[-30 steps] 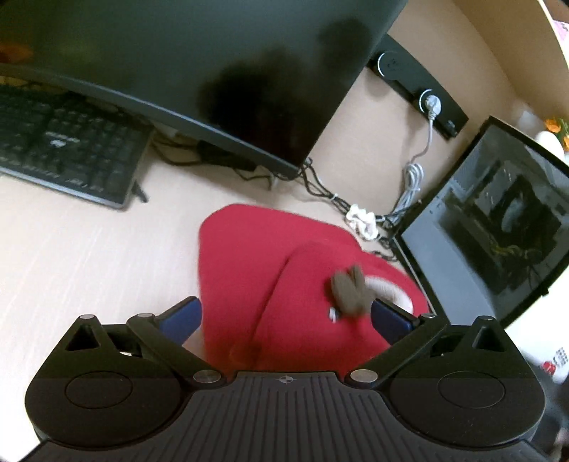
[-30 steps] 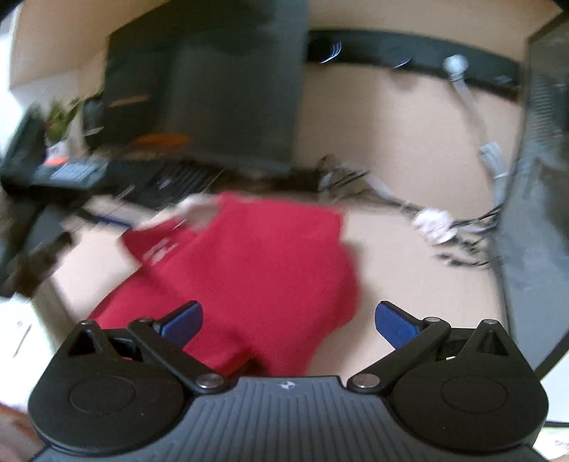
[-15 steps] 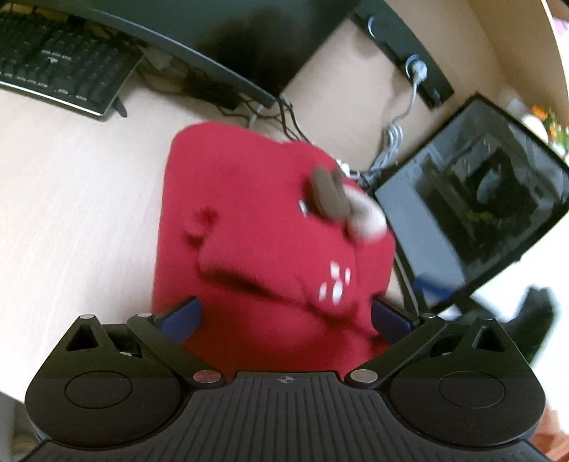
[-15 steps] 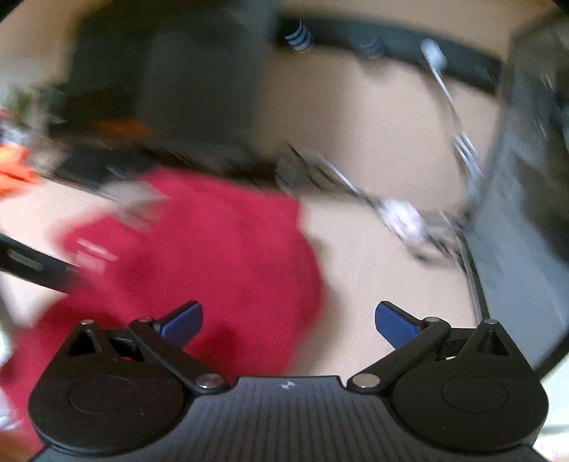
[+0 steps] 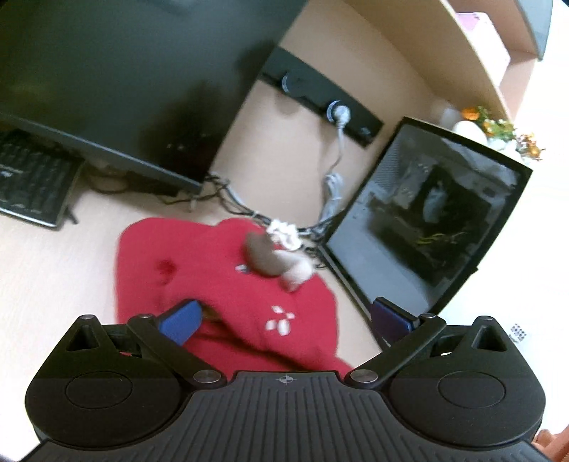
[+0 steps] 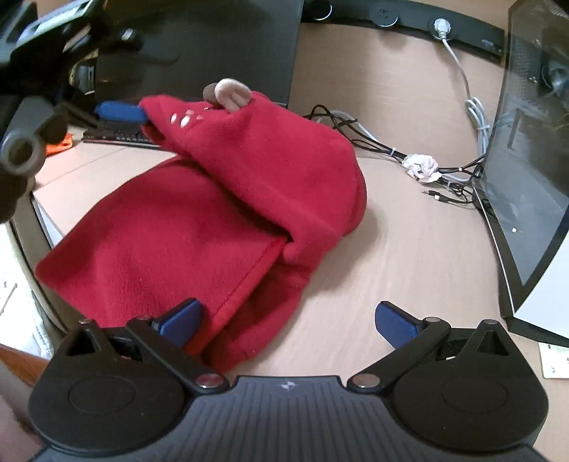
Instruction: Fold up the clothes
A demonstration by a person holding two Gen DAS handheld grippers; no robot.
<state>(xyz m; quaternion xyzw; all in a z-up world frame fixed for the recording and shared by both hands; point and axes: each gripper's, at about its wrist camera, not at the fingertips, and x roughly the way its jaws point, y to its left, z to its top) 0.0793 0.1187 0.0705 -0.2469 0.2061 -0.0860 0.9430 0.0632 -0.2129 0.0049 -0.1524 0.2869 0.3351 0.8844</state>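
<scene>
A red fleece garment [image 6: 220, 213] with brown and beige ears [image 6: 229, 93] and small white marks lies part folded on the wooden desk [image 6: 409, 248]. It also shows in the left wrist view [image 5: 213, 280]. My left gripper [image 5: 284, 316] is open, its fingers straddling the garment's near part. In the right wrist view one blue left fingertip [image 6: 121, 111] touches the raised upper fold at the far left. My right gripper [image 6: 288, 320] is open, low over the desk, its left finger against the garment's near hem.
A large dark monitor [image 5: 117, 81] and keyboard [image 5: 32, 181] stand at the back left. A PC case with a glass panel [image 6: 530, 170] stands at the right. Cables and a white tie [image 6: 421, 167] lie behind the garment. A black power strip [image 6: 444, 25] runs along the back wall.
The left gripper has swung back over the garment and pushed a fold up. The right gripper has steadied low at the near hem. Both stayed open.
</scene>
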